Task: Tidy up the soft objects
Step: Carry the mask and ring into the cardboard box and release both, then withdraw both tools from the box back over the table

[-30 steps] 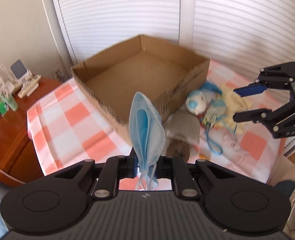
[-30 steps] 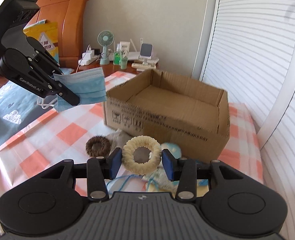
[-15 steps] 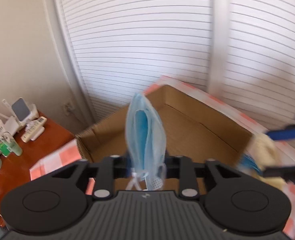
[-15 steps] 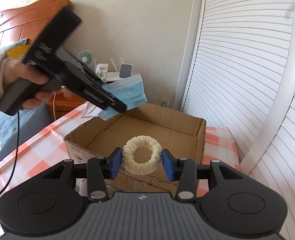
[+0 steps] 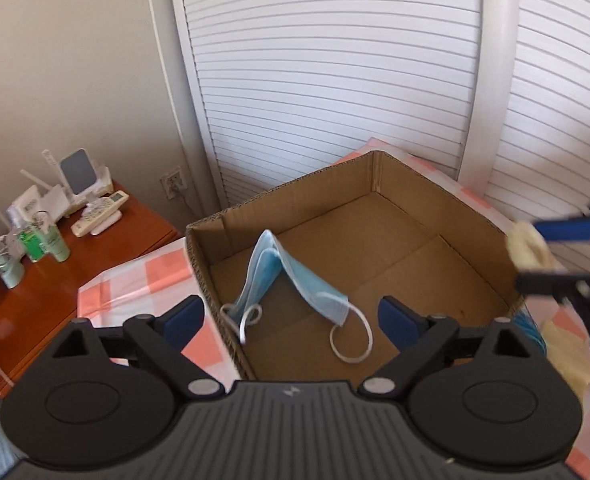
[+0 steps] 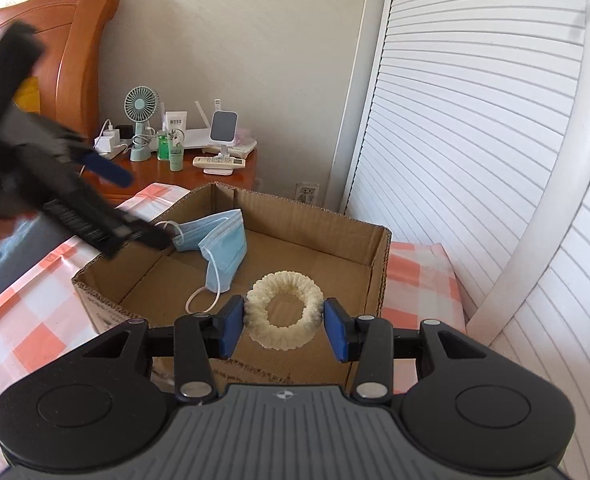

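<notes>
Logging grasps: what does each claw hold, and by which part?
Right claw pinches the cream scrunchie by its outer sides. Left claw holds nothing.

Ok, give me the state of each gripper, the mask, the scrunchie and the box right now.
left gripper: jaws open, empty
face mask: released, in the box
right gripper: shut on cream scrunchie
cream scrunchie: held above the box
cardboard box: open-topped, holds only the mask

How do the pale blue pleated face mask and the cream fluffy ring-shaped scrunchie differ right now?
The pale blue pleated face mask is free, dropping into the brown cardboard box; the cream fluffy ring-shaped scrunchie is held between the right gripper fingers. The mask is a folded sheet with ear loops; the scrunchie is a ring. Both are soft.
</notes>
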{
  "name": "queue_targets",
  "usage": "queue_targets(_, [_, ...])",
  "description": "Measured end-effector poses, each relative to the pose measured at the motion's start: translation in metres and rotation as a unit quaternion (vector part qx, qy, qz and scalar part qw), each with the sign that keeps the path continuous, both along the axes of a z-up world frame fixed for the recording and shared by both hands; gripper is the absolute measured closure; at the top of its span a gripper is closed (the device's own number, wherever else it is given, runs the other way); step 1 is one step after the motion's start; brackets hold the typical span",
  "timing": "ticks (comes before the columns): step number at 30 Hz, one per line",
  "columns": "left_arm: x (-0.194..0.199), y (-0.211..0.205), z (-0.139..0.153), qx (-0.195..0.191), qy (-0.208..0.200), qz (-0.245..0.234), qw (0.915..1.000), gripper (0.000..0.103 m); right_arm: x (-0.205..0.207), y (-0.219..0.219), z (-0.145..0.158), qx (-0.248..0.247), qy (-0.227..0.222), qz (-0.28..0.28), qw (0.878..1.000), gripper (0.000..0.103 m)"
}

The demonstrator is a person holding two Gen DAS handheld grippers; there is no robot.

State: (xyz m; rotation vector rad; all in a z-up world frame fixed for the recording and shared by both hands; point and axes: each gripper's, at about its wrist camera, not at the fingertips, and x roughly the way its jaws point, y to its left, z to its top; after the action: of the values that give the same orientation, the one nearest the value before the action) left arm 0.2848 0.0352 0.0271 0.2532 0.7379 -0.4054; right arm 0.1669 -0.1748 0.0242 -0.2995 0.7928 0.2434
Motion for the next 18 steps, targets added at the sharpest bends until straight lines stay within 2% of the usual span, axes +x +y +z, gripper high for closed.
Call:
queue_targets(8, [-0.08, 0.007, 0.006, 0.025, -0.04, 0.008, 0.9989, 0.004, 0.062, 0.012, -0.004, -0.026, -0.007, -0.002, 1.0, 0.054])
queue_targets(11, [-0.103, 0.012, 0.005, 0.016, -0.045, 0.007, 0.9988, 0.003, 0.083, 0.015, -0.007, -0.034, -0.005, -0.012, 0.999, 0.032])
queue_targets(12, [-0.109, 0.013, 0.004, 0.015, -0.044, 0.012, 0.9988, 0.003, 0.085, 0.016, -0.007, -0.037, -0.009, -0.017, 0.999, 0.018])
queue_targets(13, [-0.114, 0.014, 0.003, 0.014, -0.044, 0.017, 0.9988, 0.003, 0.085, 0.015, -0.007, -0.037, -0.011, -0.02, 0.999, 0.008])
queue_targets(16, [-0.127, 0.02, 0.0, 0.001, -0.042, 0.026, 0.9988, 0.002, 0.076, 0.011, -0.004, -0.025, -0.012, -0.03, 0.999, 0.0])
queue_targets(18, [-0.134, 0.022, -0.003, -0.005, -0.045, 0.035, 0.9984, 0.002, 0.066, 0.009, -0.002, -0.021, -0.009, -0.035, 0.999, 0.0])
